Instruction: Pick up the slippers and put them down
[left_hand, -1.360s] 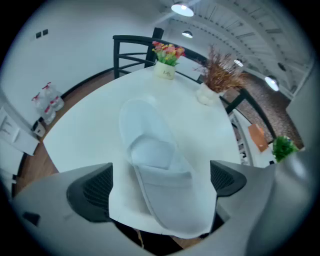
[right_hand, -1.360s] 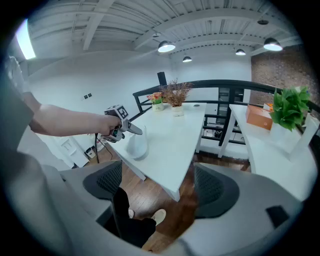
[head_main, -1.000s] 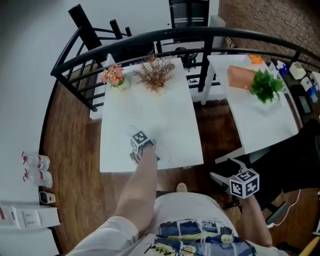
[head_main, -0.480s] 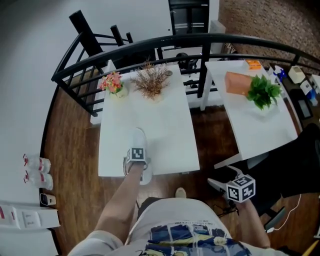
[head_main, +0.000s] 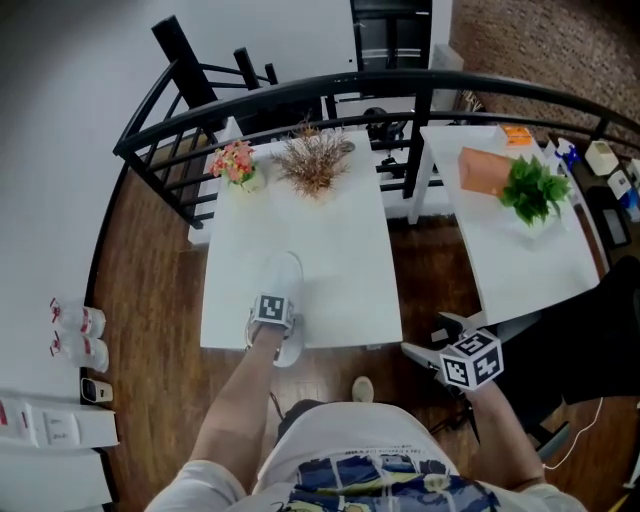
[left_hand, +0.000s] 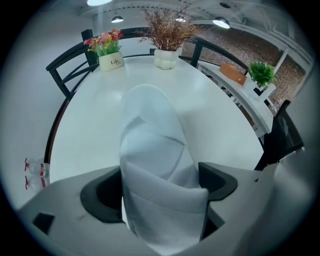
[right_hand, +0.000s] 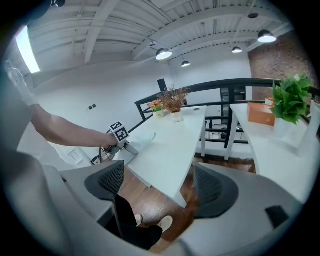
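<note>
Gripping the white slipper (head_main: 284, 275) by its near end with the left gripper (left_hand: 160, 190), having just closed the jaws on it, at the near edge of the table (head_main: 340, 230). Seems light, soft, squashable; best pinched across the firmer sole. Holding the right gripper (right_hand: 157, 187) wide, empty

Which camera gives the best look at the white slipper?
The left gripper view: the white slipper fills the middle, close up. The head view shows it small at the table edge, heel under the marker cube. The right gripper view shows a distant pale sliver.
</note>
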